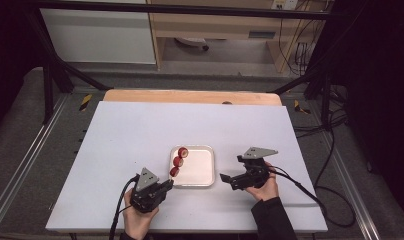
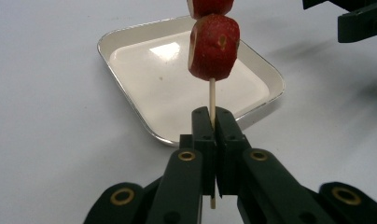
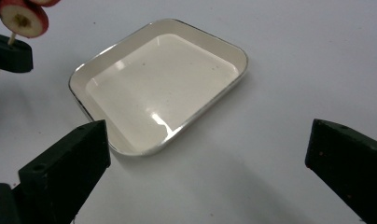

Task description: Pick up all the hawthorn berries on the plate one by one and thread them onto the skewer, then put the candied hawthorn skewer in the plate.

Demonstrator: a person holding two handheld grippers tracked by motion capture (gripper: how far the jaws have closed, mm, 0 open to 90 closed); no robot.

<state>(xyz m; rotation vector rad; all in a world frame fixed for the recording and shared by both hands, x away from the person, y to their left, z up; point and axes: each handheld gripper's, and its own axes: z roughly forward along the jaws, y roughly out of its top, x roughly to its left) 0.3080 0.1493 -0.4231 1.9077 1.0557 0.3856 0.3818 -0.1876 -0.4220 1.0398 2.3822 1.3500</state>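
A thin wooden skewer [image 2: 212,93] carries three red-skinned fruit pieces [image 1: 179,161], pale where cut. My left gripper [image 2: 213,116] is shut on the skewer's bare lower end and holds it over the left edge of a white tray [image 1: 202,170]. In the high view the left gripper [image 1: 167,186] sits at the tray's near left corner. My right gripper [image 1: 231,168] is just right of the tray, jaws wide open with nothing between them. In the right gripper view the right gripper [image 3: 208,135] faces the empty tray [image 3: 144,88], with the lowest fruit slice [image 3: 23,18] at top left.
The tray lies on a white table [image 1: 140,130] with a wooden strip [image 1: 190,96] along its far edge. Cables trail from both grippers toward the near edge. A black frame and metal rails border the table.
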